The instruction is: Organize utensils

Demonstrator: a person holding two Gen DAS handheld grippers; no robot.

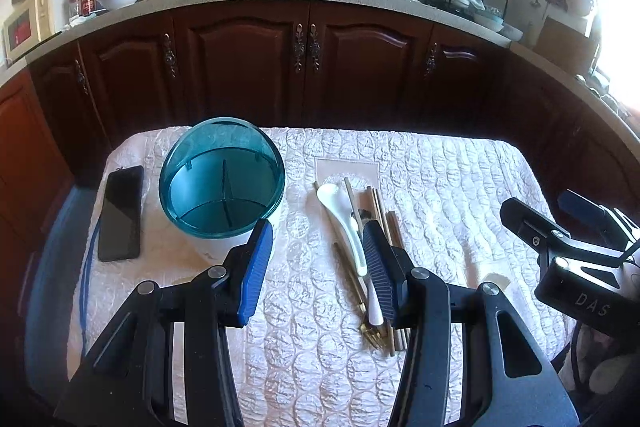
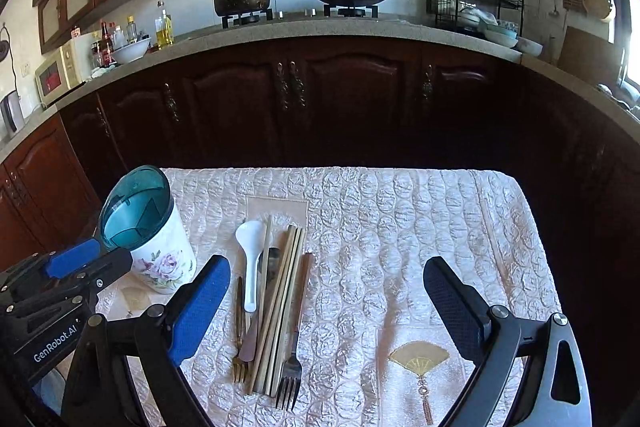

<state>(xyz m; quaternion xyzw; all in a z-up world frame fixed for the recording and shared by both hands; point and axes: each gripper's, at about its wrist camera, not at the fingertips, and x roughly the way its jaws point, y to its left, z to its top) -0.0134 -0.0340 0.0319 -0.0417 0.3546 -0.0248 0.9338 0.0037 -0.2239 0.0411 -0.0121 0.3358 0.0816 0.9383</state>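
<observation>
A loose pile of utensils lies on the quilted white cloth: a white spoon (image 2: 250,259), several wooden chopsticks (image 2: 280,307), a silver fork (image 2: 290,371), a gold fork (image 2: 240,359) and a metal spoon partly hidden under them. Left of the pile stands the holder, a floral white cup with a blue divided insert (image 2: 148,235). My right gripper (image 2: 327,267) hovers open above the cloth, its left finger beside the pile. My left gripper (image 1: 317,231) is open with nothing in it, between the holder (image 1: 222,179) and the white spoon (image 1: 340,219).
A black phone (image 1: 120,213) lies left of the holder near the table's left edge. A gold fan emblem (image 2: 418,359) is stitched on the cloth at the right. Dark wooden cabinets (image 1: 308,67) and a counter with a stove stand beyond the table's far edge.
</observation>
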